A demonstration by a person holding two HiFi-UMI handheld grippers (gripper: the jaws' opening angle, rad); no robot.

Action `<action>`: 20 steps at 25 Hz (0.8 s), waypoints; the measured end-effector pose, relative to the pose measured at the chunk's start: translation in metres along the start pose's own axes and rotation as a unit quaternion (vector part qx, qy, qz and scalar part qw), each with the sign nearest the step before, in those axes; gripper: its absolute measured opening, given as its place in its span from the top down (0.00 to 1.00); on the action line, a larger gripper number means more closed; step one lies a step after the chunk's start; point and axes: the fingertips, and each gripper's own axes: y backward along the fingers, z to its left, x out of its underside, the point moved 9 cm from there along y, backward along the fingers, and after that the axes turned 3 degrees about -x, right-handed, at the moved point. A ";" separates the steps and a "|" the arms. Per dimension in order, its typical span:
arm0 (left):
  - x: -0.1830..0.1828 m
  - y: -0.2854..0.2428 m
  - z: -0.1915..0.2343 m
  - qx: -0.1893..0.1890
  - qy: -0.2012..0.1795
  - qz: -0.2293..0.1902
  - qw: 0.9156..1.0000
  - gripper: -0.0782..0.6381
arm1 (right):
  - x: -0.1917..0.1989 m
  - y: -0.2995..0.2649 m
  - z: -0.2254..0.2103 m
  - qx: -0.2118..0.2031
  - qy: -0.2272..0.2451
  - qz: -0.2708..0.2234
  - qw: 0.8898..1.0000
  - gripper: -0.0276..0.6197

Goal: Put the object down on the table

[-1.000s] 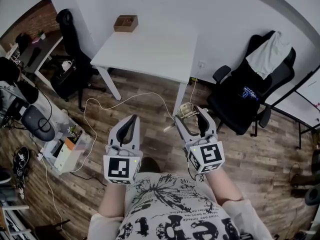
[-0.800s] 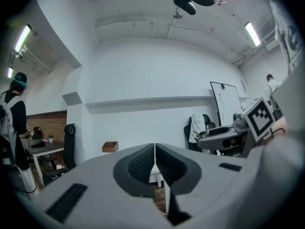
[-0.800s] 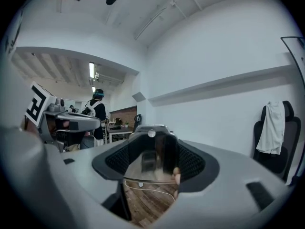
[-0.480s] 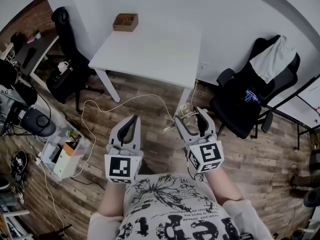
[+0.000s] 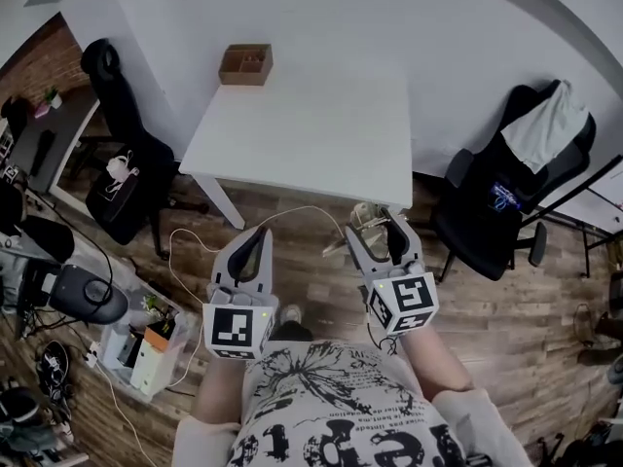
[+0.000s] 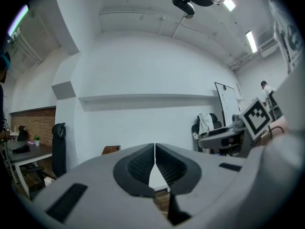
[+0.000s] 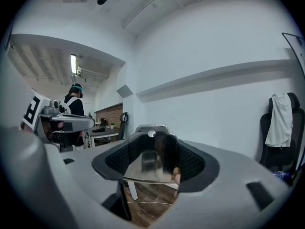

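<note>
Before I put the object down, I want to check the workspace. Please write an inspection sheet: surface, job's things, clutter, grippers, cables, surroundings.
Surface: white table, top mostly bare, ahead of both grippers.
Job's things: clear object, held off the table, not yet set down.
Clutter: wooden box on the table's far left corner; open bin of items on the floor.
Grippers: left gripper shut, empty; right gripper shut on the clear object.
Cables: white cable lying loose on the wooden floor before the table.
Surroundings: left black chair; right black chair with a white garment over it.
</note>
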 end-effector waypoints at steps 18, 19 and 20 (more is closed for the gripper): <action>0.041 -0.147 0.144 0.056 0.029 0.019 0.998 0.87 | 0.005 -0.192 -0.011 0.059 -0.024 0.039 0.997 0.52; 0.040 -0.159 0.146 0.057 0.029 0.021 0.998 0.87 | 0.007 -0.202 -0.019 0.058 -0.029 0.041 0.997 0.52; 0.039 -0.171 0.148 0.058 0.028 0.022 0.998 0.87 | 0.007 -0.212 -0.027 0.058 -0.033 0.043 0.997 0.52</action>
